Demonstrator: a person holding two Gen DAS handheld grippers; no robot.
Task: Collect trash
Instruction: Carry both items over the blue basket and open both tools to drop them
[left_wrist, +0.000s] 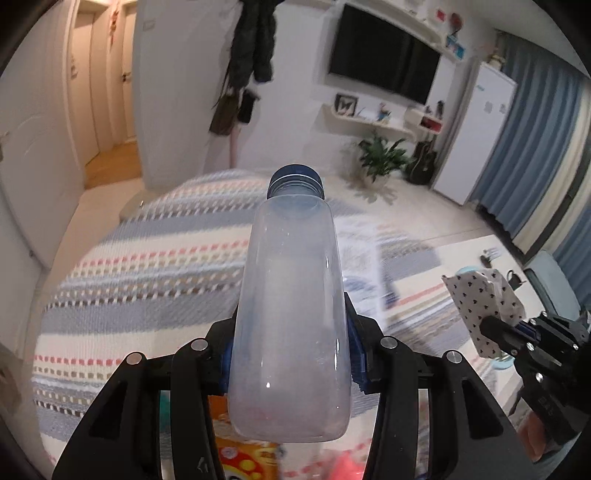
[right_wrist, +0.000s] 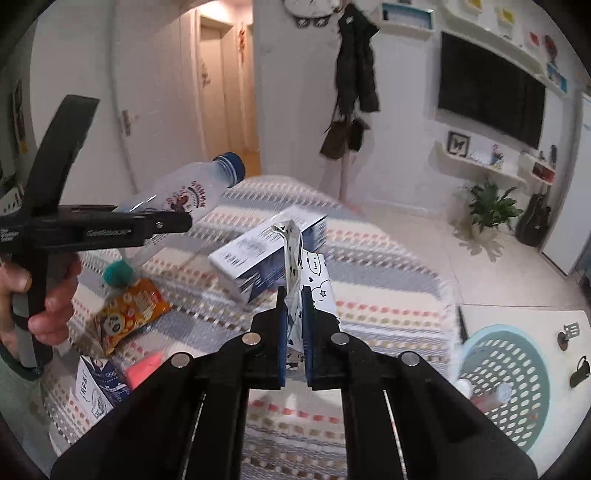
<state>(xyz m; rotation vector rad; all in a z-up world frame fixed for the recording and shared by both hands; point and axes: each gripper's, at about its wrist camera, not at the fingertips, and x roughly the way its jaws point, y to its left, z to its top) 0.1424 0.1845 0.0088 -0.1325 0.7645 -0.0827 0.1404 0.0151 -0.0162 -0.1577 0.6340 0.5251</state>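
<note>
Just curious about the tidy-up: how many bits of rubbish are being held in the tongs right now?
2. A clear bottle with a blue cap sits in the left tongs; a printed paper wrapper is pinched in the right tongs. More litter lies loose on the bed.

A clear plastic bottle with a dark blue cap is held off the bed, neck tilted up and away. A crumpled white paper wrapper with black prints is pinched upright — thin and creased. On the striped bed lie a white-and-blue box, an orange snack packet and a small printed carton. A pale green basket stands on the floor beside the bed — a few bits are inside.
</note>
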